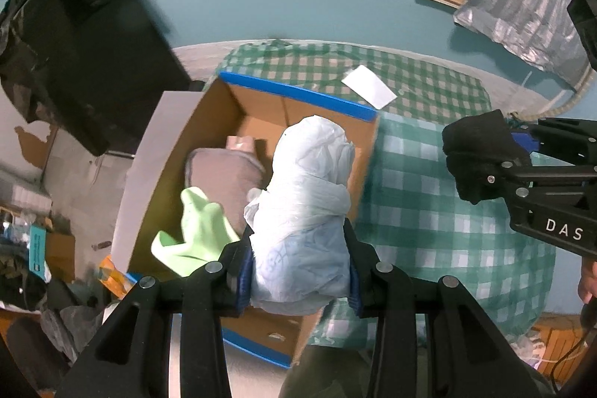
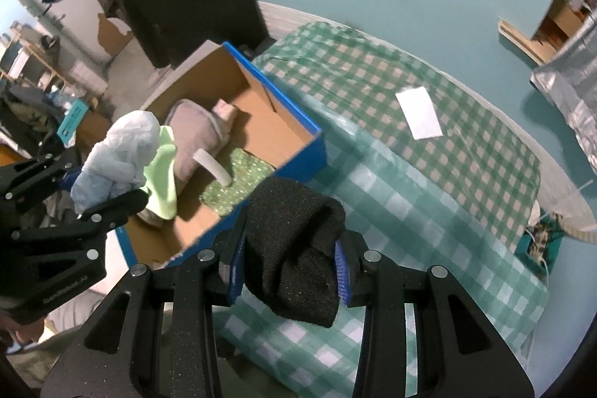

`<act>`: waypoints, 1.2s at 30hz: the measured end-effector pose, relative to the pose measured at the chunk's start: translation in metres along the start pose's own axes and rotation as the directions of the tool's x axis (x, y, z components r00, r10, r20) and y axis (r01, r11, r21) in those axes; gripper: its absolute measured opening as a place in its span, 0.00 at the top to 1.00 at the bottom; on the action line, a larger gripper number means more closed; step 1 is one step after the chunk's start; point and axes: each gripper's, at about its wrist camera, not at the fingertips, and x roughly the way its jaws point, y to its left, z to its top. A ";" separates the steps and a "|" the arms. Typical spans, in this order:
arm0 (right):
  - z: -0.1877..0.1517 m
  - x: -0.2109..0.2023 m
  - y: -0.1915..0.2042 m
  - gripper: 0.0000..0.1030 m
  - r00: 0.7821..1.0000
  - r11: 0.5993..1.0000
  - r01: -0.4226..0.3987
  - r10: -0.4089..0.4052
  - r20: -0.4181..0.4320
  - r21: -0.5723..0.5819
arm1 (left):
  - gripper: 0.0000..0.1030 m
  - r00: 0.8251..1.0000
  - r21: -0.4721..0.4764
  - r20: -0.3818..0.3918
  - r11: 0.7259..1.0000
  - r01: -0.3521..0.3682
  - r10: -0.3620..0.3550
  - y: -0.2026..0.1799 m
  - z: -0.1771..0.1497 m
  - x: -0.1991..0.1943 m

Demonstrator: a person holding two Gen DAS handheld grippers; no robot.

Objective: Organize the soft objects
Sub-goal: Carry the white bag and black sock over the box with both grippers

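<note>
Left claw (image 1: 300,271): clenched on a knotted white bag (image 1: 306,211), blue pads pressing both its sides, up over the box (image 1: 298,92).
Right claw (image 2: 289,271): gripping a black knit (image 2: 294,248), which bulges out between the pads; it hangs over the near edge of the bench (image 2: 429,211), just beside the box's blue wall.
Box: open cardboard, blue-edged, sitting at the left end of the bench, right at the checked cloth's edge.
Inside the box: a grey pillow (image 2: 197,137) lying lengthwise, a green cloth (image 2: 164,174) draped over its near end, something pink (image 2: 225,109) at its far end, a white tube (image 2: 214,166) leaning on a green patterned piece (image 2: 238,181).
Bench top: green-and-white checked cloth with one white paper (image 2: 419,118) lying flat, well apart from the box.
Both claws: side by side, left one over the box, right one over the cloth.
</note>
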 end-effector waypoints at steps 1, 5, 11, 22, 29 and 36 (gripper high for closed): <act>0.004 0.001 0.005 0.64 1.000 1.000 -0.005 0.005 0.000 -0.008 | 0.61 1.000 -0.009 0.000 1.000 -0.003 0.003 0.004 0.000 0.000; 0.013 0.005 0.020 0.64 1.000 0.999 -0.020 0.020 -0.001 -0.034 | 0.61 1.000 -0.038 -0.005 0.999 -0.017 0.017 0.018 -0.002 0.001; 0.027 0.016 0.041 0.64 0.999 0.997 -0.040 0.040 -0.009 -0.067 | 0.61 0.999 -0.075 -0.014 0.997 -0.035 0.034 0.037 -0.006 0.005; 0.048 0.043 0.069 0.64 0.998 0.993 -0.051 0.047 -0.040 -0.103 | 0.61 0.996 -0.124 -0.066 0.990 -0.068 0.060 0.070 -0.014 0.031; 0.056 0.064 0.077 0.64 0.996 0.994 -0.063 0.057 -0.071 -0.091 | 0.61 0.993 -0.145 -0.099 0.987 -0.075 0.061 0.082 -0.016 0.051; 0.059 0.083 0.080 0.63 0.993 0.995 -0.073 0.066 -0.103 -0.074 | 0.61 0.990 -0.176 -0.128 0.981 -0.085 0.063 0.092 -0.017 0.066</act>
